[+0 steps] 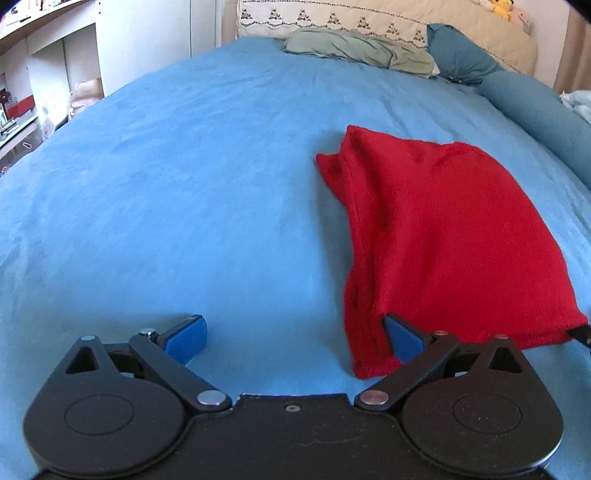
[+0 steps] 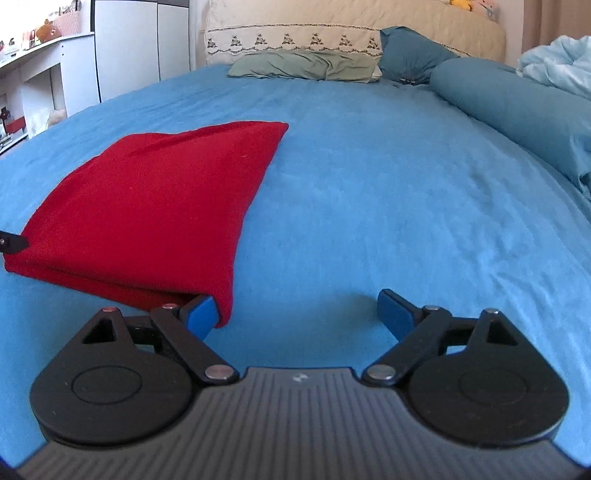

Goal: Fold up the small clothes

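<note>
Left wrist view: a bedroom, with a bed covered in a blue sheet (image 1: 184, 184) as the working surface. White shelving (image 1: 55, 74) stands at 10 o'clock, and a quilted cream headboard (image 1: 406, 26) at 12, with a grey-green pillow (image 1: 354, 50) and a teal bolster (image 1: 535, 107) before it. The red knit garment (image 1: 454, 236) lies at 2 o'clock on the sheet, already doubled over, with layered edges along its left side. The left gripper (image 1: 295, 339) is spread wide and grasps nothing; its right finger pad (image 1: 402, 339) touches the garment's near hem.

Right wrist view: the same bed, with the sheet (image 2: 369, 203) running back to the pillow (image 2: 303, 64) and bolster (image 2: 517, 99); a crumpled pale blue blanket (image 2: 554, 66) sits at 1 o'clock and white cabinets (image 2: 129, 44) at 11. The garment (image 2: 159, 206) lies at 10 o'clock, its near corner draped over the left pad (image 2: 201, 314) of the right gripper (image 2: 299, 314), which is also spread and holds nothing.

The task looks partway done: at least one fold is made, and one more would probably make the piece compact.
</note>
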`<state>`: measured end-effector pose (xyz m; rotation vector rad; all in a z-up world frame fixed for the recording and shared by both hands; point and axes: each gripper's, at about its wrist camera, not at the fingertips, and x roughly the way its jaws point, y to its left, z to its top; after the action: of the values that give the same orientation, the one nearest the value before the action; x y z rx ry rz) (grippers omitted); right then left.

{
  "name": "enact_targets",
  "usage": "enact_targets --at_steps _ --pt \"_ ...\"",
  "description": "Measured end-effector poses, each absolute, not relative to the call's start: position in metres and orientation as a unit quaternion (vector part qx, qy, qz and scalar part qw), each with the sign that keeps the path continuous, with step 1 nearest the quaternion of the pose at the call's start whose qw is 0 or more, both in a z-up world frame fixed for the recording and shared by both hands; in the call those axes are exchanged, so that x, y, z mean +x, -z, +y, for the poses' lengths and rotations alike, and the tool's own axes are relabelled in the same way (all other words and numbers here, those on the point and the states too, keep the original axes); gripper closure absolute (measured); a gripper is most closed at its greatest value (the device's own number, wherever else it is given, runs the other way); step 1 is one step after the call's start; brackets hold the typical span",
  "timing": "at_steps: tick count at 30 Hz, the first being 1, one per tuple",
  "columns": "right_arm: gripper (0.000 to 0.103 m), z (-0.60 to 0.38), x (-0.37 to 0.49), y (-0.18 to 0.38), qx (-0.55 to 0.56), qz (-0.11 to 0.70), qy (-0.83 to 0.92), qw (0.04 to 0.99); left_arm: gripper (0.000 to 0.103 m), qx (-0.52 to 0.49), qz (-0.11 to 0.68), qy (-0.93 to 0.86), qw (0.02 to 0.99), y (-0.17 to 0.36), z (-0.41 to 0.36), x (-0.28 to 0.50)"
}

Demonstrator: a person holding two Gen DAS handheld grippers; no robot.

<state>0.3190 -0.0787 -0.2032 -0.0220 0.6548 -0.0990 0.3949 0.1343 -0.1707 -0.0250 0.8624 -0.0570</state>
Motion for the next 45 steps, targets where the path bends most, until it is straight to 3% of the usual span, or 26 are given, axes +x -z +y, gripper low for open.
enact_targets --at_steps 9,18,21,26,30,37,40,42,43,45 --pt "0.0 -0.094 0.31 0.193 -0.021 0.351 0.008 0.936 0.001 0.0 0.425 0.022 0.905 0.156 0.133 0.391" --pt "0.0 -0.145 0.299 0.091 0.054 0.341 -0.076 0.935 0.0 0.052 0.313 0.033 0.948 0.045 0.123 0.357" --pt "0.0 -0.156 0.319 0.066 0.1 0.353 -0.102 0.925 0.0 0.039 0.336 0.079 0.938 0.024 0.121 0.39" --pt "0.0 -0.162 0.377 0.062 0.157 0.389 -0.115 0.9 0.0 -0.071 0.433 0.112 0.891 0.048 0.133 0.471" --pt "0.0 -0.154 0.42 0.094 0.185 0.415 -0.104 0.885 0.003 -0.092 0.479 0.112 0.866 0.088 0.125 0.513" --pt "0.0 -0.144 0.45 0.161 0.253 0.436 -0.098 0.858 0.032 -0.12 0.493 0.111 0.855 0.144 0.121 0.525" --pt "0.0 -0.143 0.456 0.177 0.269 0.442 -0.091 0.851 0.032 -0.13 0.494 0.127 0.85 0.154 0.119 0.531" --pt "0.011 -0.141 0.458 0.179 0.269 0.434 -0.097 0.854 0.033 -0.137 0.491 0.136 0.849 0.155 0.12 0.531" --pt "0.016 -0.139 0.459 0.18 0.268 0.434 -0.101 0.854 0.039 -0.14 0.489 0.141 0.849 0.155 0.119 0.531" --pt "0.04 -0.132 0.465 0.181 0.272 0.444 -0.115 0.846 0.051 -0.147 0.488 0.151 0.847 0.156 0.119 0.53"
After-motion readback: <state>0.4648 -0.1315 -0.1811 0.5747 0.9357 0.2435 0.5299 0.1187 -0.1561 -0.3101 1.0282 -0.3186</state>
